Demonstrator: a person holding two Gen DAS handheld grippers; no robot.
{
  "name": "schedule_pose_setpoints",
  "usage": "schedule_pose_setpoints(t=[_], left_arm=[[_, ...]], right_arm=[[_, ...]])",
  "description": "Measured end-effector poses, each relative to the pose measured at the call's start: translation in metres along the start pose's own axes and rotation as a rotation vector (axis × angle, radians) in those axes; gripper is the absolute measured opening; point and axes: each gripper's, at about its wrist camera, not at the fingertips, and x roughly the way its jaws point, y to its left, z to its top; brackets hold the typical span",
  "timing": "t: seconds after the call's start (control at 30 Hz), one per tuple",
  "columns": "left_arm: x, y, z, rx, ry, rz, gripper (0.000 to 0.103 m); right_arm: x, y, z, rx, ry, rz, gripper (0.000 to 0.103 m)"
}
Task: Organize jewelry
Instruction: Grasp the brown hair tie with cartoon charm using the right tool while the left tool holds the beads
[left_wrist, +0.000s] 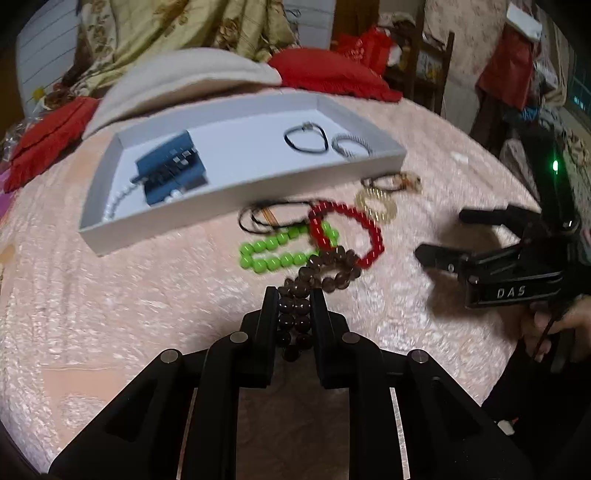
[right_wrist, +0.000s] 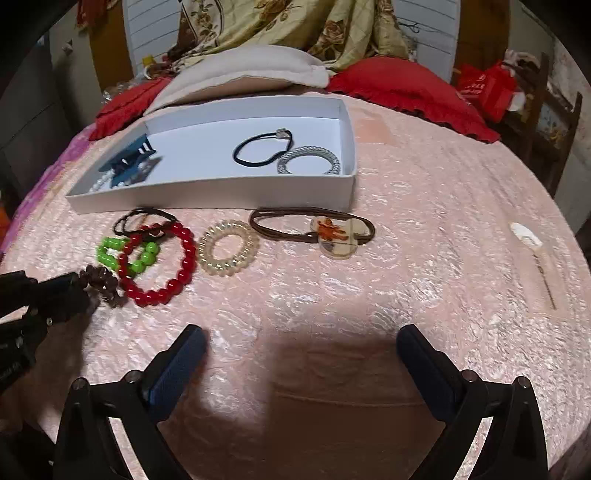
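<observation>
Pink bedspread (right_wrist: 406, 258) under both tongs. White tray (left_wrist: 236, 192) well ahead of them, hair ties inside. Right gripper (right_wrist: 301, 341): jaws spread wide, nothing between. Left gripper (left_wrist: 293, 295): clenched on brown bead bracelet (left_wrist: 317, 273); red bracelet (left_wrist: 354, 229) and green one (left_wrist: 273, 251) just beyond its tips.

I see a white box (right_wrist: 221, 201) on the pink textured bedspread (right_wrist: 406, 277) — near its front wall lie red beads (right_wrist: 184, 258), green beads (right_wrist: 107, 254), dark brown beads (left_wrist: 295, 306), a clear coil (right_wrist: 227, 247).
</observation>
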Motion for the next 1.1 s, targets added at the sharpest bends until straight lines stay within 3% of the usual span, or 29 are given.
schedule_pose_setpoints(t=[0.3,0.4,0.7,0.9,1.1], left_arm=[[-0.021,0.031,0.011,-0.152,-0.108,0.061,0.015],[-0.025,0.038,0.012,-0.186,-0.127,0.065,0.015],[-0.025,0.043,0.013,-0.234,-0.132,0.067,0.015],[-0.024,0.046,0.015,-0.256,-0.13,0.053,0.015],[-0.02,0.042,0.017,-0.244,-0.119,0.05,0.015]], right_arm=[[-0.024,-0.021,0.011,0.111,-0.152,0.137,0.094],[-0.021,-0.025,0.015,0.133,-0.152,0.16,0.077],[-0.002,-0.031,0.03,0.107,-0.133,0.056,0.044],[0.017,-0.039,0.042,0.106,-0.085,0.069,0.042],[0.024,-0.028,0.048,0.027,-0.071,0.016,0.043]])
